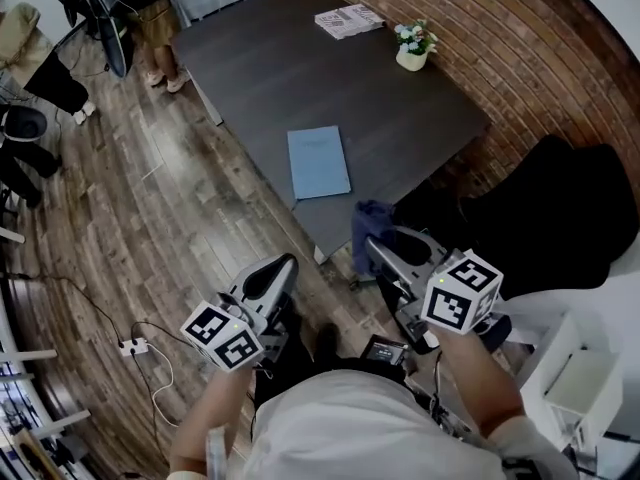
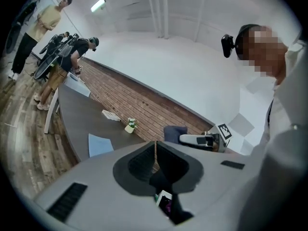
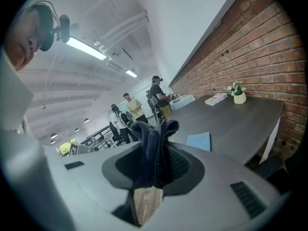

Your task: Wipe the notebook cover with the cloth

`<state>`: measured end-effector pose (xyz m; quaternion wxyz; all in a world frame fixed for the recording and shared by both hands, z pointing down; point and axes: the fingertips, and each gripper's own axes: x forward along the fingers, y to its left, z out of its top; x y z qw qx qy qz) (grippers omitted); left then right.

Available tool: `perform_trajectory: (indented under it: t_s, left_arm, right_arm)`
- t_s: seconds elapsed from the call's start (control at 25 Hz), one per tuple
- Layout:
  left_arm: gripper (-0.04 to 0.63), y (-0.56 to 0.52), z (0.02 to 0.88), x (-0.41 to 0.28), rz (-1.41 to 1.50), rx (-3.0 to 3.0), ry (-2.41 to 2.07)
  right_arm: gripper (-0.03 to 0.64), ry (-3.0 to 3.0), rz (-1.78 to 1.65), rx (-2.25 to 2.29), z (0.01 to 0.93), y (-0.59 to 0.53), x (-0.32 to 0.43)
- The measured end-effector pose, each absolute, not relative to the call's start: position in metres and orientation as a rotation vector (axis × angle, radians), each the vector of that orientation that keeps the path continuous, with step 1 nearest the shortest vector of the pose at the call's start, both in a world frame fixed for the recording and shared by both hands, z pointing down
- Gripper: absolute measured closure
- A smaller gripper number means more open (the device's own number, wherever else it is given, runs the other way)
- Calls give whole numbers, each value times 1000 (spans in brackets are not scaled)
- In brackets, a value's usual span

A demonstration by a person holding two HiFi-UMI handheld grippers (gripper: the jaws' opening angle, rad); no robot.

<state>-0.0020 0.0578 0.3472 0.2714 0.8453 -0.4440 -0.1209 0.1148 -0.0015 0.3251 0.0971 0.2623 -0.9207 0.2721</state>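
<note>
A light blue notebook [image 1: 318, 161] lies flat near the front edge of the dark table [image 1: 300, 78]; it also shows in the left gripper view [image 2: 99, 144] and the right gripper view [image 3: 199, 140]. My right gripper [image 1: 372, 240] is shut on a dark blue cloth [image 1: 368, 226], which bunches up between the jaws [image 3: 155, 148]. It hovers off the table's near corner, short of the notebook. My left gripper [image 1: 285, 265] is shut with nothing in it [image 2: 155, 150], held low over the wooden floor.
A small potted plant [image 1: 413, 46] and a magazine [image 1: 348, 20] sit at the table's far side by the brick wall. People stand past the table's far end [image 1: 155, 28]. A black chair [image 1: 545, 213] is at right. A power strip and cables [image 1: 135, 348] lie on the floor.
</note>
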Motion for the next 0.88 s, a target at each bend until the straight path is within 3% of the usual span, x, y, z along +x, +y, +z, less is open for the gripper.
perform_trajectory:
  t_s: [0.88]
  left_arm:
    - [591,-132,527,-37,344,2232,-954]
  right_arm:
    - [503,-2456,848,988,405,-147,25]
